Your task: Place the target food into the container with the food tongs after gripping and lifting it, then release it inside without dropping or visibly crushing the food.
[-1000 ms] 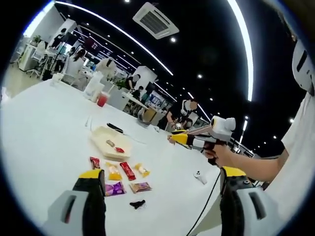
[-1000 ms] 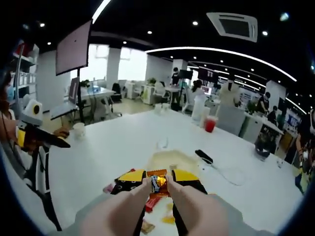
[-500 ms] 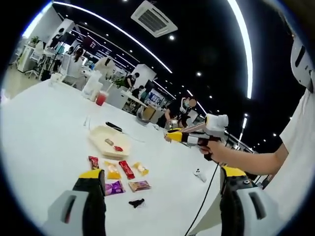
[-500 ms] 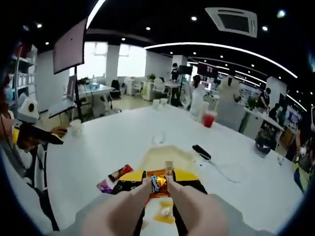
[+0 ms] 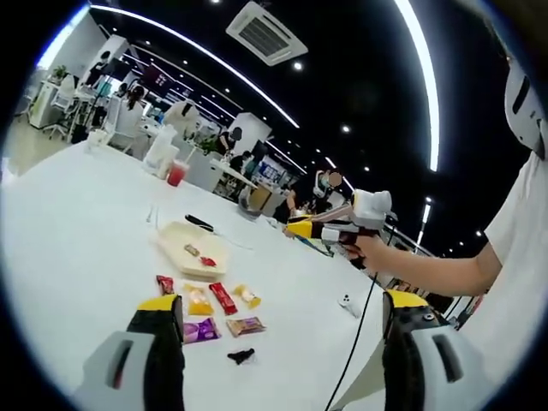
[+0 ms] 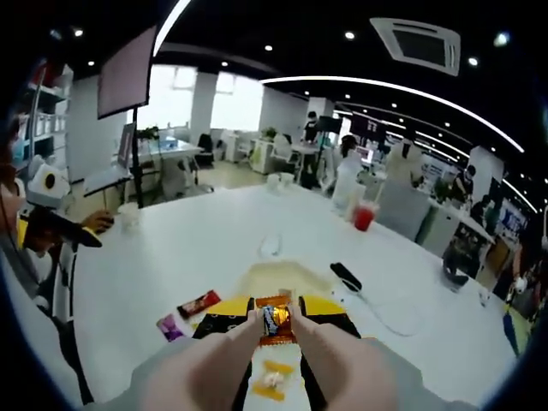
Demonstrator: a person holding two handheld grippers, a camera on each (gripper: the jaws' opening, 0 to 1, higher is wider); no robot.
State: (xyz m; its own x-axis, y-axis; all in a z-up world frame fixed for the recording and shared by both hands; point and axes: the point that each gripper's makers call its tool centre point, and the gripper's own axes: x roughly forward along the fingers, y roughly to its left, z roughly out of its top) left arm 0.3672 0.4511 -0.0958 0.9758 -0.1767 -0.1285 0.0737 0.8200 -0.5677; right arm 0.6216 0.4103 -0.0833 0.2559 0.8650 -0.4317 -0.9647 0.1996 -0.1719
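Right gripper (image 6: 276, 318) now further over cream tray (image 6: 257, 280) than before, jaws clamped on orange-wrapped candy (image 6: 275, 319) (held aloft). Left gripper (image 5: 278, 330) spread wide, holding nothing. White table (image 5: 77, 231): loose snacks (image 5: 222, 297), red drink (image 6: 365, 217); open office behind.

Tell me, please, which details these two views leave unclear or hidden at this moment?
- Right gripper view: the jaws and the orange wrapped snack cover part of the cream tray, so its contents are hidden.
- Left gripper view: the two items in the tray are too small to identify.
- Left gripper view: the wrappers' printing is unreadable, too small.
- Left gripper view: the right gripper's held snack cannot be made out at that distance.
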